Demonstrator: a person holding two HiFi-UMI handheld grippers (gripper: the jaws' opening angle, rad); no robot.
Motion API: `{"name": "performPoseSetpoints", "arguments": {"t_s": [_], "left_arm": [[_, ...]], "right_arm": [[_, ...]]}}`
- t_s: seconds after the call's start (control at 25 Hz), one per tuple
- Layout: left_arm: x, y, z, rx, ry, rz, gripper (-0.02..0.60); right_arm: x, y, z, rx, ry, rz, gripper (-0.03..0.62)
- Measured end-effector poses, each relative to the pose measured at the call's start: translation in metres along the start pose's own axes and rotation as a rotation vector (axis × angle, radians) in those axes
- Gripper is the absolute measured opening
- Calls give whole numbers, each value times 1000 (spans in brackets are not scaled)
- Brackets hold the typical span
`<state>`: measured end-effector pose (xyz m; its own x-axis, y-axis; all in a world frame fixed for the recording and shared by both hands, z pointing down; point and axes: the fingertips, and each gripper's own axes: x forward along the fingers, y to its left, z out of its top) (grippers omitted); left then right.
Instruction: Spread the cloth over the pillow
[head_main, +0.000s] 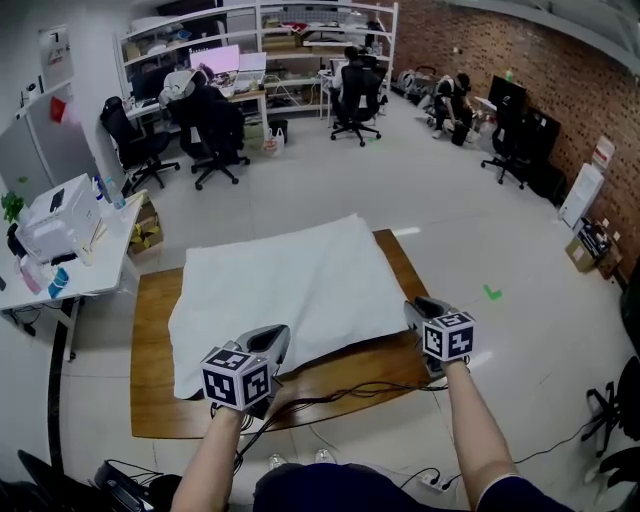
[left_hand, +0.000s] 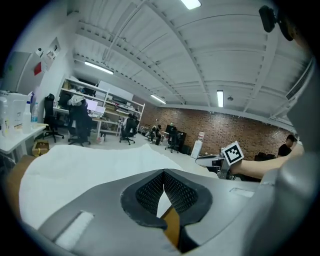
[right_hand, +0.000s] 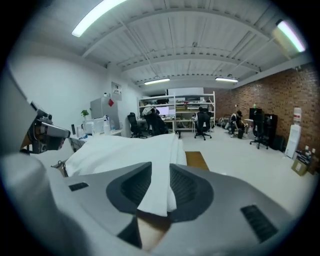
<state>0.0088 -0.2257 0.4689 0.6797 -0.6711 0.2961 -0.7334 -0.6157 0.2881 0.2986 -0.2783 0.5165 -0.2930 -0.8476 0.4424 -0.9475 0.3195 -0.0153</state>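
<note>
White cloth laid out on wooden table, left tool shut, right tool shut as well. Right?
Not quite. The right tool is open: the right gripper view shows its jaws apart, with the cloth passing between them. The rest holds: white cloth on the wooden table, left tool shut.

The cloth (head_main: 290, 290) in the middle of the head view is white fabric, matt and soft, with shallow creases; the table (head_main: 150, 350) under it is brown wood, smooth, with a faint sheen; the left gripper (left_hand: 163, 192) and the right gripper (right_hand: 160, 187) have shells of grey plastic, matt and smooth; the pads (left_hand: 147, 192) are dark and rubbery-looking, with a fine gridded texture; the marker cubes (head_main: 237, 378) bear matt black-and-white print; the floor (head_main: 430, 190) is pale, smooth, slightly glossy; the wall (head_main: 480, 40) at the upper right is rough red brick.
</note>
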Motion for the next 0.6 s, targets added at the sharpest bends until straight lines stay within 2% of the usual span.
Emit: {"name": "performPoseSetpoints", "arguments": {"t_s": [0.16, 0.2, 0.24, 0.4, 0.48, 0.52, 0.56, 0.6], "left_arm": [[12, -8, -10, -20, 13, -10, 0], [13, -10, -12, -23, 15, -12, 0], [14, -12, -14, -24, 17, -13, 0], [15, -18, -17, -29, 20, -8, 0], [14, -16, -19, -34, 24, 1, 0], [13, -14, -20, -36, 25, 5, 0], [12, -13, -21, -37, 26, 9, 0], [11, -12, -22, -39, 26, 12, 0]], "right_arm": [[35, 4, -39, 30, 112, 46, 141], [44, 4, -48, 57, 133, 48, 205], [51, 1, -56, 86, 150, 42, 233], [64, -4, -70, 130, 195, 47, 233], [65, -4, -71, 103, 206, 45, 157], [65, -5, -70, 84, 204, 34, 84], [65, -7, -68, 64, 200, 25, 41], [64, -8, -64, 46, 194, 18, 31]]}}
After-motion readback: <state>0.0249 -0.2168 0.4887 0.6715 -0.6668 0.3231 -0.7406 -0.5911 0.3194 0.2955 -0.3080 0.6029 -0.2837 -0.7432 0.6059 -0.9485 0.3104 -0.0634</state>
